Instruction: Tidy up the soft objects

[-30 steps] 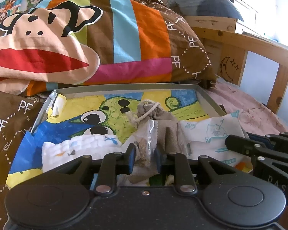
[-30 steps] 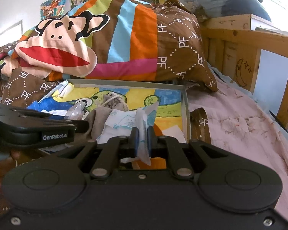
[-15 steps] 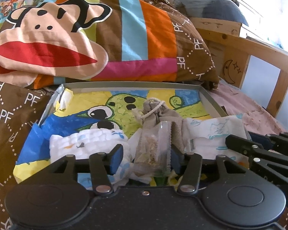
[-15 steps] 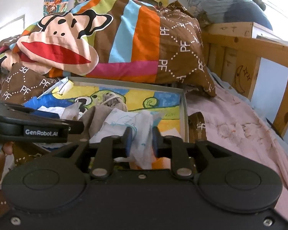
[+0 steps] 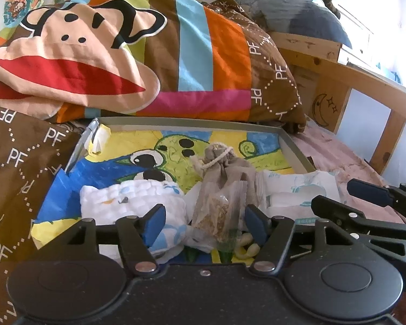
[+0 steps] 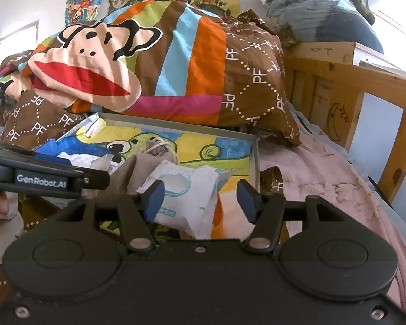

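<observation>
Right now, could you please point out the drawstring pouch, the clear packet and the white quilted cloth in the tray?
Drawstring pouch [image 5: 221,165]: left wrist view, on its brown body below the tied cord.
Clear packet [image 5: 219,214]: left wrist view, on its grainy filling.
White quilted cloth [image 5: 130,203]: left wrist view, on its top fold.

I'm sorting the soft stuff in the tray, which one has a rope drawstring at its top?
The grey-brown cloth pouch, mid-tray, cinched with a cream cord. The white muslin cloth left of it and the white wipes packet right have none.
</observation>
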